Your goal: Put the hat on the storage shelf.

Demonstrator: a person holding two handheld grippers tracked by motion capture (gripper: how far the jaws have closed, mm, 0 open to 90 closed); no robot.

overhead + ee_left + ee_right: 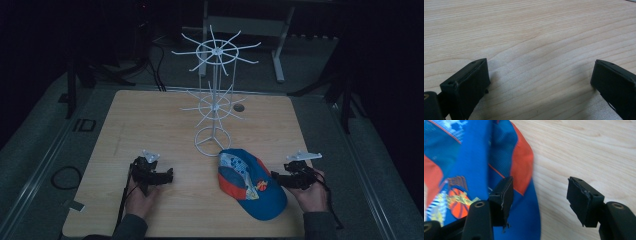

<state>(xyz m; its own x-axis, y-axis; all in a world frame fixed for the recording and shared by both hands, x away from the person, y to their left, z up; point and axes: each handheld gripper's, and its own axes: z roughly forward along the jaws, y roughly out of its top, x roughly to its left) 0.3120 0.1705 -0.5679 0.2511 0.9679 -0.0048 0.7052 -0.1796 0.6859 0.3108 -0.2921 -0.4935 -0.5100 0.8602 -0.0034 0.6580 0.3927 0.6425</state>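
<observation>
Blue and orange fabric cap (252, 182), lying near right on the wooden table (150, 125), just in front of the white wire rack (215, 100). Probably light and floppy, so best pinched at the stiffer brim edge. Right gripper (539, 197) spread wide beside it, pinching nothing; left gripper (539, 82) spread too, over bare wood. Dark room around.

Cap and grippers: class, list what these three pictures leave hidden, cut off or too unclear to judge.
- Cap: its underside lies against the table in the high view; the right gripper view's left and top edges cut it off.
- Cap's printed badge: blurred in the right gripper view, small and dim in the high view, so unreadable.
- Left gripper: the left gripper view's bottom edge crops both jaws.
- White rack: its thin prongs fade in the dim high view.
</observation>
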